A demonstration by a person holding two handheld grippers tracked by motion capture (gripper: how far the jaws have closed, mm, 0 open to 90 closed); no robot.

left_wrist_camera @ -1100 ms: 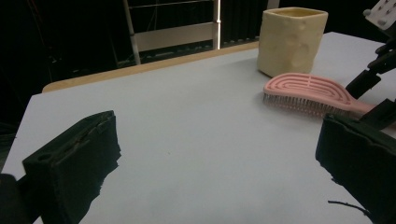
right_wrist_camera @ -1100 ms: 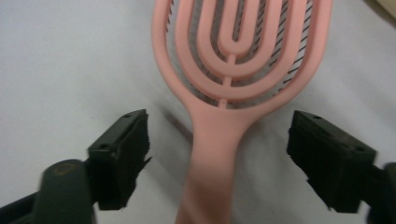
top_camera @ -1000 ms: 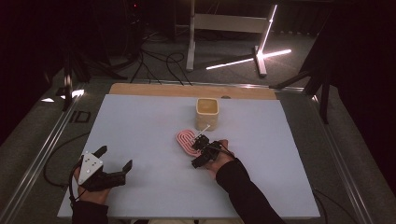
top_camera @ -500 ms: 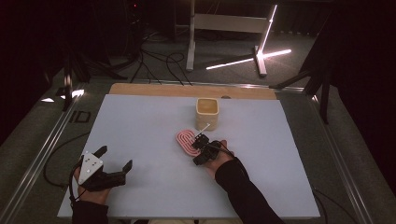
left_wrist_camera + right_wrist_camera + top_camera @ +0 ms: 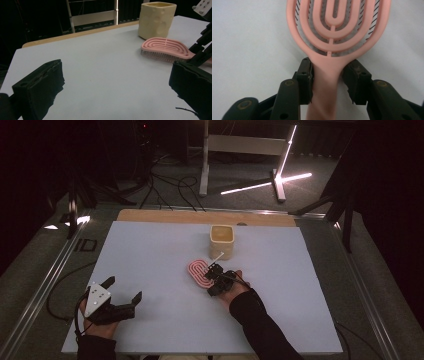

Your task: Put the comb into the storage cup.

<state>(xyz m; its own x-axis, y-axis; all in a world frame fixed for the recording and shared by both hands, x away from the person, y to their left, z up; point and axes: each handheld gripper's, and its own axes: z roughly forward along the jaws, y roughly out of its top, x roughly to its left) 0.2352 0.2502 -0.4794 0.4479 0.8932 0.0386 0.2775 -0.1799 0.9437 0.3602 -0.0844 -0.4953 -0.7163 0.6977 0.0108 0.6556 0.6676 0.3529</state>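
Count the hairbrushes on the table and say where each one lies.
1. The pink hairbrush lies bristles down on the white table, just in front of the cream cup, its handle between the jaws of the right tongs. Nothing in view could hide another.

This looks like a lab or a recording studio, not a home. The room is dark, and a white table (image 5: 150, 270) stands in the middle of the frame under direct light. Black cables (image 5: 165, 185) lie on the grey floor at the upper left. At the upper right, bright light tubes (image 5: 285, 155) shine beside a metal stand (image 5: 205, 165).
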